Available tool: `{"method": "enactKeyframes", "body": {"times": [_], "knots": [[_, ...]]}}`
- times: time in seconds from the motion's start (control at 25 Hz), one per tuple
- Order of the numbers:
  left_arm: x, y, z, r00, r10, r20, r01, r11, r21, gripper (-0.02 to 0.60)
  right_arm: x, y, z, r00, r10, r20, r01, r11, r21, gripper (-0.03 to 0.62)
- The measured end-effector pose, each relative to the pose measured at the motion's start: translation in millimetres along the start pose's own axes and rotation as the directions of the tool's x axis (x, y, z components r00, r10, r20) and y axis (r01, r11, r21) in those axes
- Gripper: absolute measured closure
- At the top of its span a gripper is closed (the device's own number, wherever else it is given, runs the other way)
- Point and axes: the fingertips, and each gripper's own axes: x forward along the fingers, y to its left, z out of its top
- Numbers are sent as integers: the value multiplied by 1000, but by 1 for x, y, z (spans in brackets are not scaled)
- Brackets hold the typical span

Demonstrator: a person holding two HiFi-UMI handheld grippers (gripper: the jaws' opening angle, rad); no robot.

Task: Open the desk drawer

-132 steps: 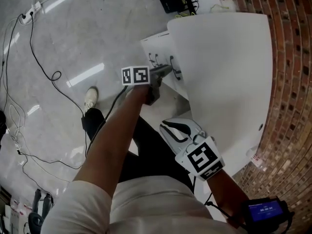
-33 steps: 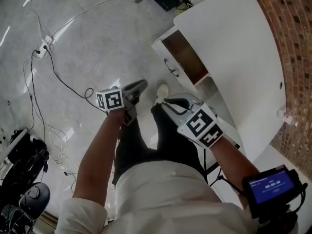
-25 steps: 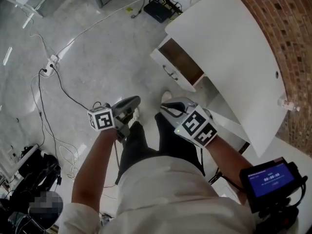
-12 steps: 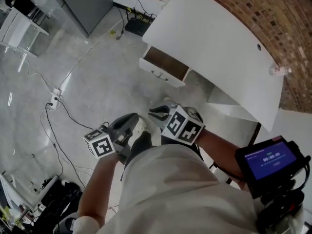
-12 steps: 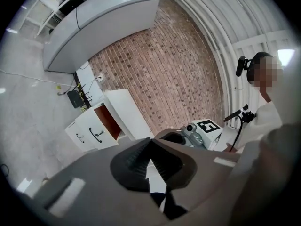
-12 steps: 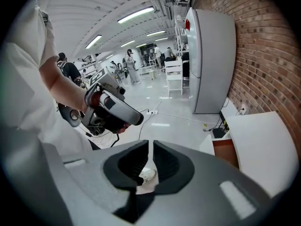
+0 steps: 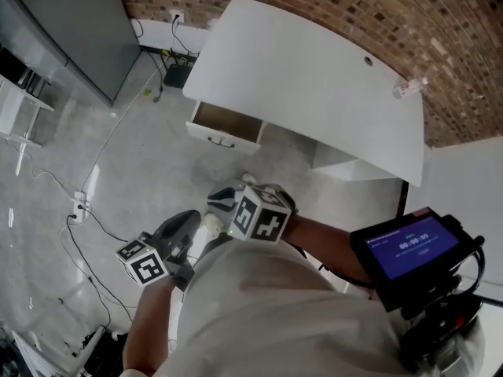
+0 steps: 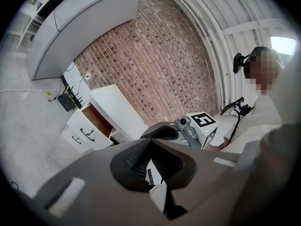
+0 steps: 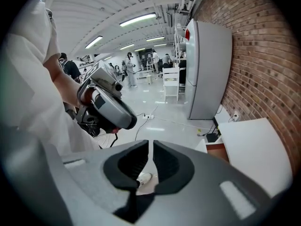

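The white desk (image 7: 314,77) stands against the brick wall, and its top drawer (image 7: 225,126) is pulled out, showing a brown inside. Both grippers are held close to my body, well away from the desk. My left gripper (image 7: 185,221) is shut and holds nothing. To its right, my right gripper (image 7: 223,201) is also shut and empty. In the left gripper view the open drawer (image 8: 93,122) lies far beyond the shut left gripper (image 8: 149,141). In the right gripper view the drawer (image 9: 217,152) shows to the right of the right gripper (image 9: 150,148).
A tall grey cabinet (image 7: 71,30) stands left of the desk. Cables and a power strip (image 7: 77,208) lie on the grey floor. A small bottle (image 7: 410,87) rests on the desk's far right corner. A device with a blue screen (image 7: 409,246) sits at my right.
Since the earliest frame the drawer has come open. The left gripper has let go of its handle, and both grippers have drawn back from the desk as the view backed away.
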Motion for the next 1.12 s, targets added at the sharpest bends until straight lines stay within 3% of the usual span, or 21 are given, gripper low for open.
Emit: {"method": "enactKeyframes", "body": {"times": [0.36, 1.12], "knots": [[10, -19, -8, 1000, -24, -20, 24, 1000, 14, 578, -23, 10, -7, 999, -37, 9, 37, 999, -8, 562], [27, 9, -29, 993, -27, -114, 29, 1000, 9, 578, -23, 5, -25, 997, -79, -14, 79, 997, -10, 572]]}}
